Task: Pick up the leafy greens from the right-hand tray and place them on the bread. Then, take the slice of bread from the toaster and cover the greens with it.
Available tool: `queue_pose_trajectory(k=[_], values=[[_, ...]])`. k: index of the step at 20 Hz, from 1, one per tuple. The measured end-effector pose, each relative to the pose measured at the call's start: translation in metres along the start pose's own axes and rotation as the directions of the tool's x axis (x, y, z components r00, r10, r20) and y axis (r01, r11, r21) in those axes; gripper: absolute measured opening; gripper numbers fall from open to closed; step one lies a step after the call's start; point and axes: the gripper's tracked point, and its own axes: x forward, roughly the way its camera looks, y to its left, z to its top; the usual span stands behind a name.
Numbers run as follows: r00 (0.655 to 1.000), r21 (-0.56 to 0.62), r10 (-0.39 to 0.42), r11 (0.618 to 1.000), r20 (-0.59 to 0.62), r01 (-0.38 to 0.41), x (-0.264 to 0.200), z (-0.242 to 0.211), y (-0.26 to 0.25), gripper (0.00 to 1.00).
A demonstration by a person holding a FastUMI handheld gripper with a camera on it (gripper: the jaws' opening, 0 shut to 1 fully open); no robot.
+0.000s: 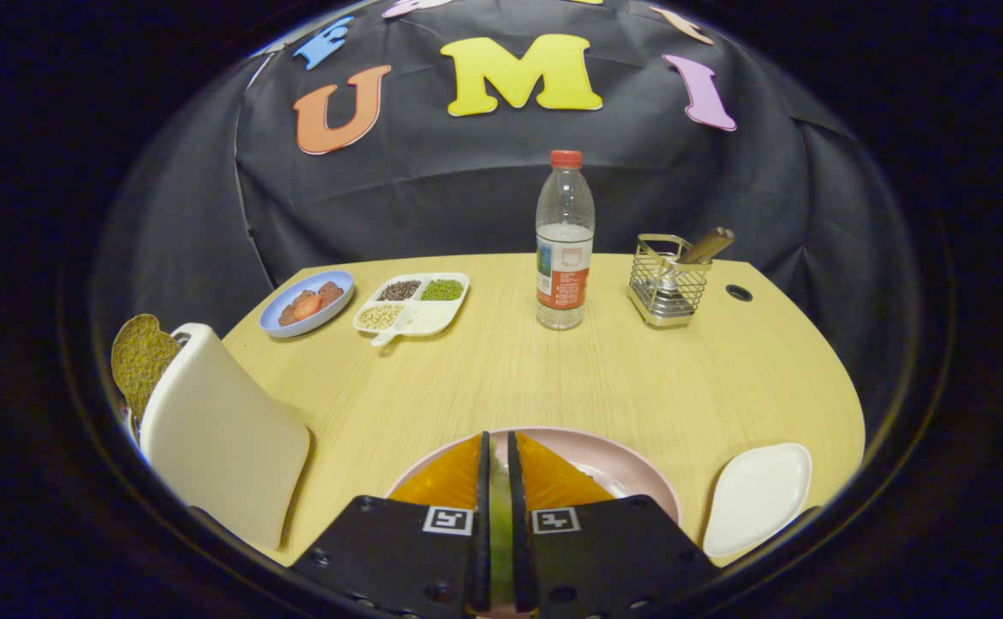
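Note:
My gripper (498, 443) is shut on the leafy greens (498, 516), which show as a thin green strip pinched between the two fingers. The fingers hang over a pink plate (630, 468) at the near edge of the table and hide most of what lies on it. To the right of the plate lies a small white tray (759, 497) with nothing on it. To the left stands a white toaster (217, 438), with a brown slice of bread (140, 357) sticking up out of its top.
Beyond the fingers on the wooden table (501, 378) stand a plastic bottle (565, 249) and a wire basket (669, 282) holding a utensil. At the far left lie a blue plate of food (308, 303) and a divided white dish (412, 307) of beans.

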Motion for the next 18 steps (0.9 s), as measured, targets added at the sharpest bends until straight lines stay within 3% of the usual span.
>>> queue_pose_trajectory(k=[2, 7, 12, 18], values=[[1.0, 0.009, -0.009, 1.0, 0.018, 0.009, -0.001, 0.003, -0.005, 0.13], [0.995, 0.015, -0.009, 1.0, 0.103, 0.007, -0.03, 0.013, -0.006, 0.99], [0.963, -0.023, -0.036, 0.999, 0.266, 0.044, -0.103, 0.036, 0.016, 0.97], [0.936, -0.054, -0.04, 0.997, 0.351, 0.063, -0.17, 0.058, 0.073, 0.96]])
